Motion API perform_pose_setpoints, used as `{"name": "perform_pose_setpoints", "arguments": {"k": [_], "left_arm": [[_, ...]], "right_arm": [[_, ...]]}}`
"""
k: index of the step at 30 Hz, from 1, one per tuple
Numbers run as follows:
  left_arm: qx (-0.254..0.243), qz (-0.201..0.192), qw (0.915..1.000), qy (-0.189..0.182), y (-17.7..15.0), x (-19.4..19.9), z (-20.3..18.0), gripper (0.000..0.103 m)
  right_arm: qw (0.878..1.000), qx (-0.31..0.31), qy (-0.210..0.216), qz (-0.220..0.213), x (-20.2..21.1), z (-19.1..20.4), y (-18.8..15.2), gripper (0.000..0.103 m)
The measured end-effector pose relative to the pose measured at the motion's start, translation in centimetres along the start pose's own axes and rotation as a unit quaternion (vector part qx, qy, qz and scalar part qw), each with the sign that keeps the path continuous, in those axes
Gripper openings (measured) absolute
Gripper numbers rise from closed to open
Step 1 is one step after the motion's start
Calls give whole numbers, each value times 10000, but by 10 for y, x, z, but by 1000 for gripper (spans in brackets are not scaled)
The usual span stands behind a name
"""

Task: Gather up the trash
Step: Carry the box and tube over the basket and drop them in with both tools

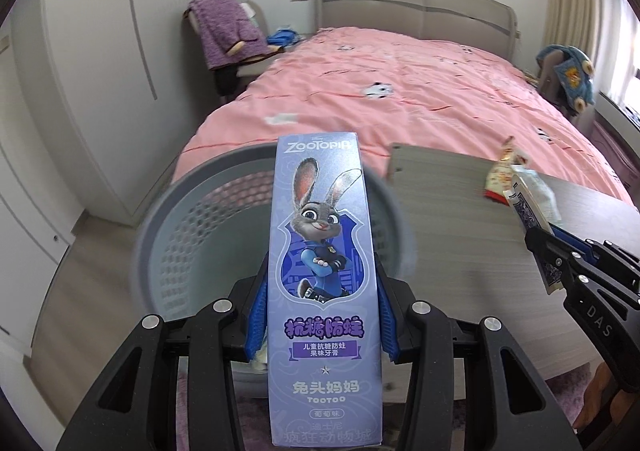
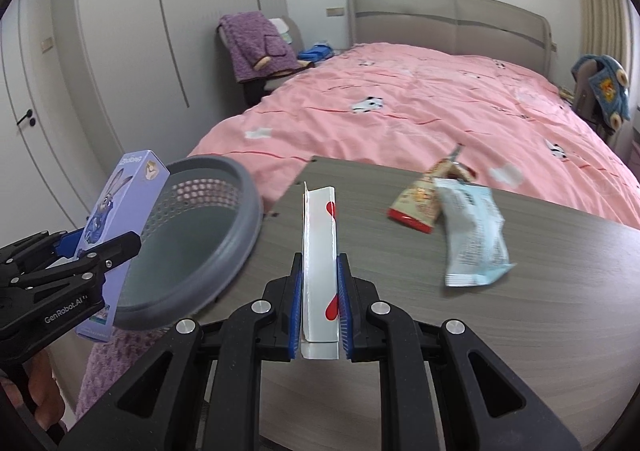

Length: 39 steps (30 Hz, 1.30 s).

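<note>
a white wardrobe (image 2: 132, 51) fills the left wall, with a chair (image 2: 256, 51) draped in a purple blanket in front of it, beside the headboard of a bed (image 2: 400, 103) under a pink quilt; a second chair with a blue knitted cover (image 2: 604, 91) stands at the bed's far right side

the grey perforated waste basket (image 2: 192, 239) stands off the left edge of the grey wood tabletop (image 2: 560, 291), its rim just beside that edge and tilted in both views; nothing lies between it and the boxes held near it

the left gripper (image 1: 320, 303) is closed part-way on a purple toothpaste box (image 1: 324, 271), blue pads pressing its two long sides low down. the box stands lengthwise along the fingers, its long axis pointing away from the camera, top end over the near rim of the basket, rabbit picture facing the lens. in the right wrist view the same box sits just left of the basket rim, leaning a little to the right

the right gripper (image 2: 320, 299) is nearly shut on a thin white carton (image 2: 318, 251) with red marks, pinched flat between the blue pads near its lower end. its long axis runs straight out from the fingers, the open folded end up and away, above the tabletop's left part, near the basket

further right on the tabletop, toward its far edge, lie a beige and red snack wrapper (image 2: 420, 203) and a pale blue packet (image 2: 472, 239), touching at one end, the packet angled toward the near right; both well apart from either gripper
</note>
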<state>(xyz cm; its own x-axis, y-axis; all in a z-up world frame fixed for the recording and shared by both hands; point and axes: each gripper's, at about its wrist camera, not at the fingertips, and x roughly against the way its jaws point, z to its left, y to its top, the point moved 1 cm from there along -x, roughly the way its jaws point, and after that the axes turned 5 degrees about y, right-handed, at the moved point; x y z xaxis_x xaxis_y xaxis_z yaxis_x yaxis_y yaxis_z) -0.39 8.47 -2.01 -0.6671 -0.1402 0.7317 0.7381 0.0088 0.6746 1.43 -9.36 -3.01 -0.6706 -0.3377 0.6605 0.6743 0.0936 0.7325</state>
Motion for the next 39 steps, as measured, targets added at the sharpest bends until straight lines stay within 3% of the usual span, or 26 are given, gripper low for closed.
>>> {"name": "perform_pose_setpoints", "arguments": {"k": [8,18,39], "left_arm": [[211,96,9994,255,-1,-14,39,43],[328,179,9982,475,8,-35,60,43],[666,346,9968,255,21,-73,81,43]], "right_arm": [[9990,325,289,140,-27,40,13,16],[9962,592,535,338,-63,71,33,16],[9941,629,671,573,-101,86,41,18]]}}
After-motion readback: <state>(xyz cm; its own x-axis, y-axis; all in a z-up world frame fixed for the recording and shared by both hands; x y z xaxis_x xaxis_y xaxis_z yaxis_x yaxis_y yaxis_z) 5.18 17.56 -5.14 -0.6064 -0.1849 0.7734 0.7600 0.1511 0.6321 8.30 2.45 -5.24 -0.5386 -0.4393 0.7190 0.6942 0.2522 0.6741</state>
